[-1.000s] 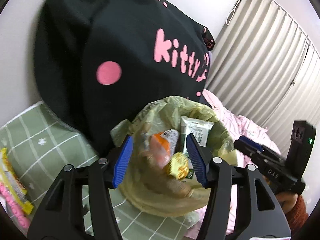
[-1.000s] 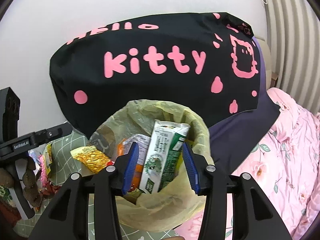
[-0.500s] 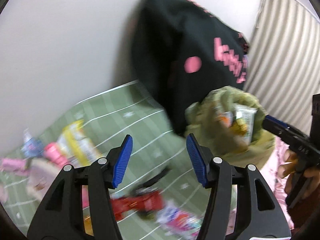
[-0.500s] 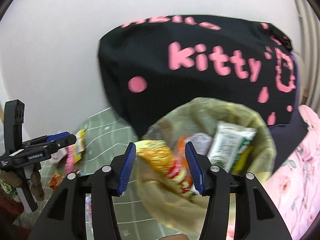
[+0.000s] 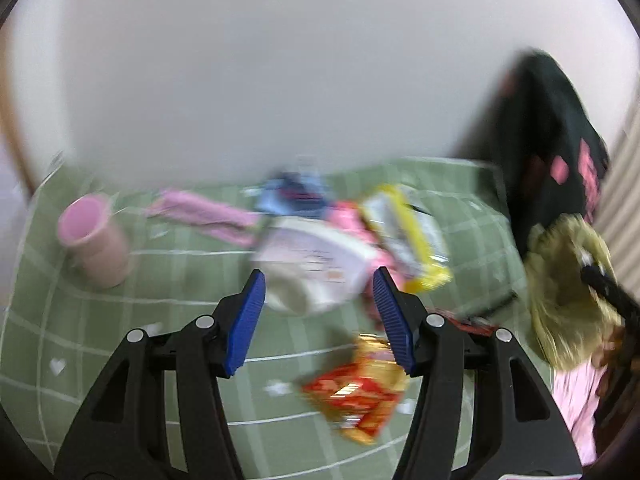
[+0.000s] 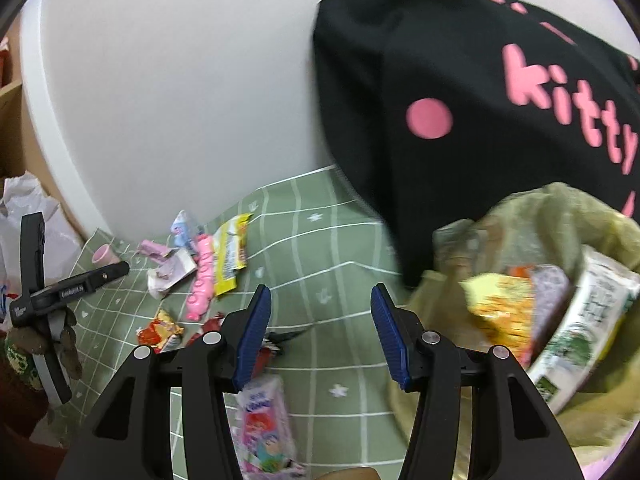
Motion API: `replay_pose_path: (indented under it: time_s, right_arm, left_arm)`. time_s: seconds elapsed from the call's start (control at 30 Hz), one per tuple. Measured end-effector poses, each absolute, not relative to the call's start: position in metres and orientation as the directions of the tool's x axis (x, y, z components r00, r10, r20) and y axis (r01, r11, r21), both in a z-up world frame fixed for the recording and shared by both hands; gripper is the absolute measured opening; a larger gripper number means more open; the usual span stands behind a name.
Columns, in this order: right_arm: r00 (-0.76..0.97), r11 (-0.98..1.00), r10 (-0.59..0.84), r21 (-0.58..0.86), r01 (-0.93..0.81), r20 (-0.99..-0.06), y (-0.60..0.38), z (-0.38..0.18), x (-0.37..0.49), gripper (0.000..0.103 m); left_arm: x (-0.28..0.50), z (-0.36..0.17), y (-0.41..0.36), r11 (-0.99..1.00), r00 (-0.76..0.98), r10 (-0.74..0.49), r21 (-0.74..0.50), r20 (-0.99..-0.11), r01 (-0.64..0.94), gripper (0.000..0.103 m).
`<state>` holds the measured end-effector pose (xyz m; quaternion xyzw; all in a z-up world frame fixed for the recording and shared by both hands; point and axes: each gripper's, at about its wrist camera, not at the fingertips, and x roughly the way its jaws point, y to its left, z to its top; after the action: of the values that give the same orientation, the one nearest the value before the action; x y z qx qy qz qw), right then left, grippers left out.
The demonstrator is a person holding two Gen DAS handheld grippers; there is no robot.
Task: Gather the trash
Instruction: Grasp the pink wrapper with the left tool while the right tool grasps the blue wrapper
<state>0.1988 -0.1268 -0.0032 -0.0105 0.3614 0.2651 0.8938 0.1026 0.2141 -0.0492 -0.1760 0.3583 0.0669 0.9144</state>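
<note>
My left gripper (image 5: pixel 318 284) hangs open and empty over a green checked sheet (image 5: pixel 172 280) strewn with trash. Just beyond its fingertips lie a crumpled white wrapper (image 5: pixel 312 272) and a yellow wrapper (image 5: pixel 408 236); a red-gold wrapper (image 5: pixel 360 392) lies under its right finger. My right gripper (image 6: pixel 320 300) is open too, with nothing between its fingers. To its right stands the yellowish trash bag (image 6: pixel 560 216), holding a green-white packet (image 6: pixel 588 320) and a golden wrapper (image 6: pixel 500 312). The left gripper (image 6: pixel 80 280) shows at the far left of the right wrist view.
A pink cup (image 5: pixel 92 248) stands at the sheet's left end. Pink (image 6: pixel 200 284), blue (image 6: pixel 182 228) and red (image 6: pixel 212 324) wrappers and a pink tissue pack (image 6: pixel 264 420) lie about. A black pillow (image 6: pixel 460 80) with pink lettering leans on the white wall behind the bag.
Both grippers swung left, away from the bag's mouth, toward the littered sheet. The green-white packet that stood between my right fingers now lies in the bag. The left view is blurred by motion.
</note>
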Motion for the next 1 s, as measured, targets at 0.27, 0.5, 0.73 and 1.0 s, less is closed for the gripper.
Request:
replay_pose_path:
  time_s: [0.27, 0.5, 0.73, 1.0]
  right_arm:
    - [0.568, 0.851, 0.47, 0.177, -0.494, -0.676, -0.1, -0.02, 0.194, 0.049]
    - [0.541, 0.849, 0.422, 0.108, -0.517, -0.728, -0.091, -0.034, 0.184, 0.049]
    - [0.499, 0.854, 0.402, 0.118, -0.506, -0.768, -0.095, -0.047, 0.194, 0.05]
    - [0.431, 0.741, 0.473, 0.082, -0.667, -0.769, -0.02, -0.04, 0.218, 0.05]
  left_arm:
    - [0.126, -0.071, 0.282, 0.806, 0.713, 0.089, -0.37, -0.695, -0.462, 0.057]
    - [0.189, -0.098, 0.304, 0.747, 0.606, 0.144, -0.315, -0.783, -0.585, 0.056]
    - [0.188, -0.109, 0.316, 0.674, 0.619, 0.072, -0.419, -0.782, -0.608, 0.013]
    - [0.137, -0.091, 0.309, 0.745, 0.641, -0.005, -0.43, -0.768, -0.51, 0.008]
